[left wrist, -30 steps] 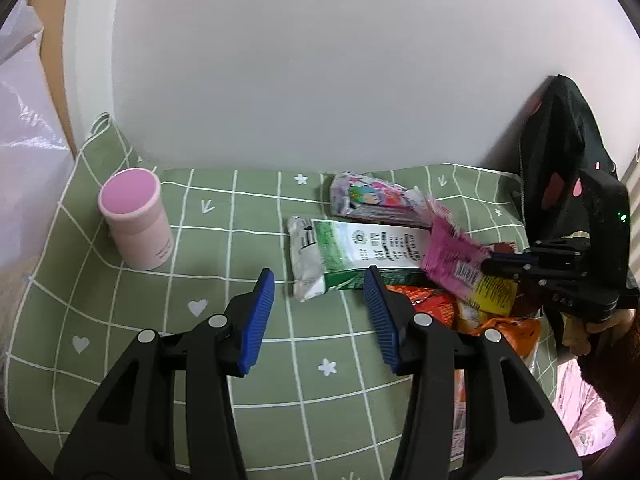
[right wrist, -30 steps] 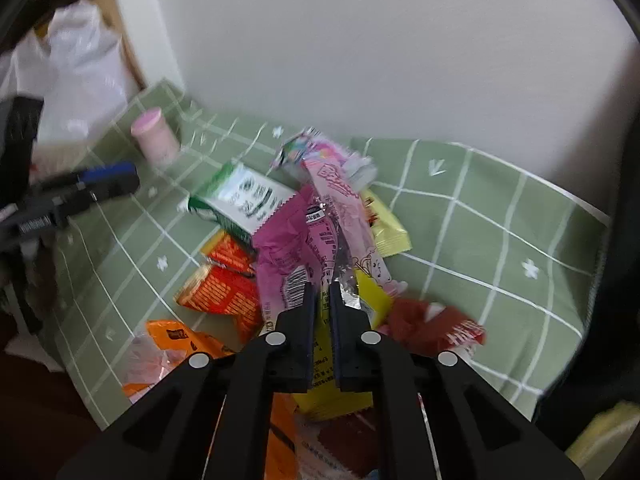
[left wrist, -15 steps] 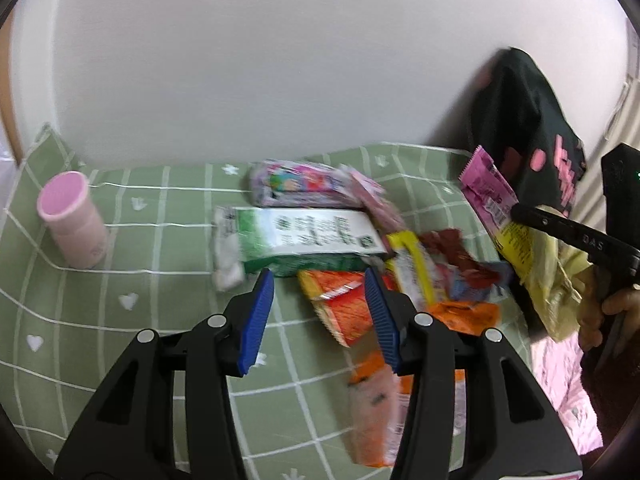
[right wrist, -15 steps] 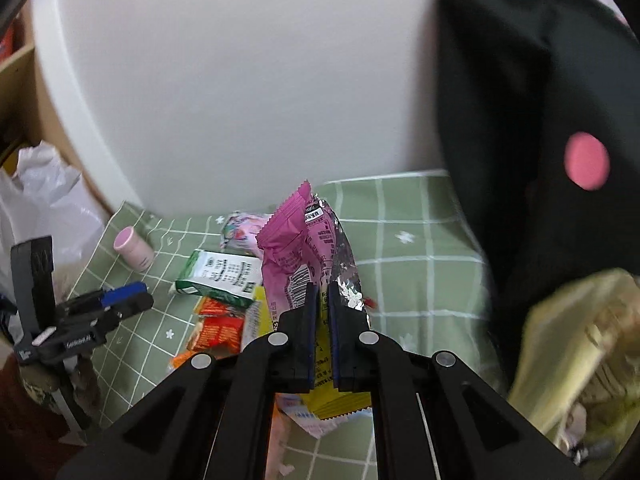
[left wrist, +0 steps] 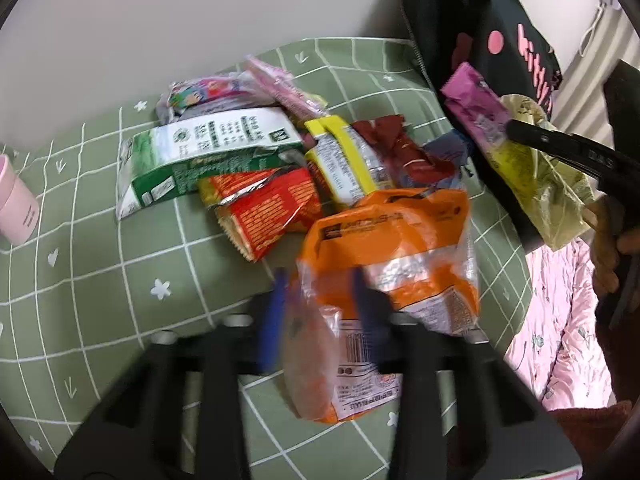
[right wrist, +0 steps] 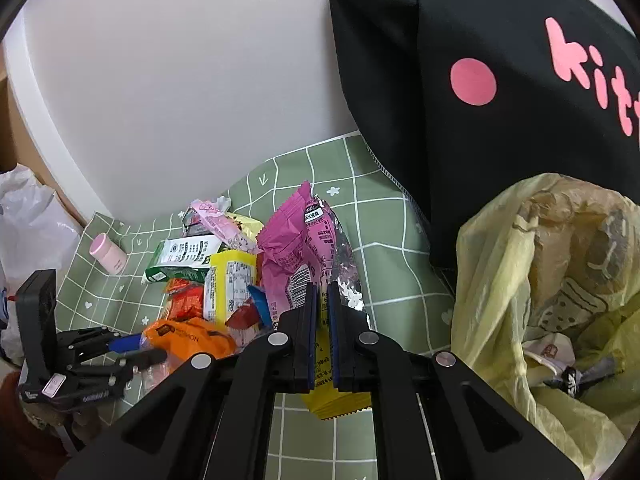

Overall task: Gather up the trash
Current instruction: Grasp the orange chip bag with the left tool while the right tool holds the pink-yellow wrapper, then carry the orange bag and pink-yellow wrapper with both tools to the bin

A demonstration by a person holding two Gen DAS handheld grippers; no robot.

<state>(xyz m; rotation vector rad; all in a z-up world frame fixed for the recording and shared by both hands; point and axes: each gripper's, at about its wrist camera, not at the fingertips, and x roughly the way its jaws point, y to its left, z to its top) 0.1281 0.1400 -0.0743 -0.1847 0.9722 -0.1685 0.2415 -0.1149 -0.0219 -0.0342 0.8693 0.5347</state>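
On the green checked cloth [left wrist: 100, 280] lies a pile of snack wrappers. My left gripper [left wrist: 316, 280] is blurred and its jaws are closing, pinching the near edge of the orange wrapper [left wrist: 384, 232] between the blue pads. The right wrist view shows the left gripper [right wrist: 140, 348] at that wrapper's corner. My right gripper [right wrist: 320, 292] is shut on a crumpled pink wrapper [right wrist: 292, 248], and a yellow wrapper [right wrist: 332, 396] hangs below the jaws. It hovers beside the open yellow trash bag [right wrist: 520, 240]. From the left wrist view, the pink wrapper [left wrist: 476, 104] is held up at the right.
The pile holds a green-and-white pack [left wrist: 208, 148], a red wrapper [left wrist: 268, 208] and a yellow one [left wrist: 344, 160]. A pink cup [left wrist: 16, 208] stands far left. A black bag with pink letters [right wrist: 480, 120] leans on the wall. Pink floral fabric [left wrist: 560, 320] lies right of the cloth.
My left gripper swung right and down over the orange wrapper and its jaws narrowed around it. My right gripper lifted the pink wrapper off the pile and carried it right, beside the yellow bag.
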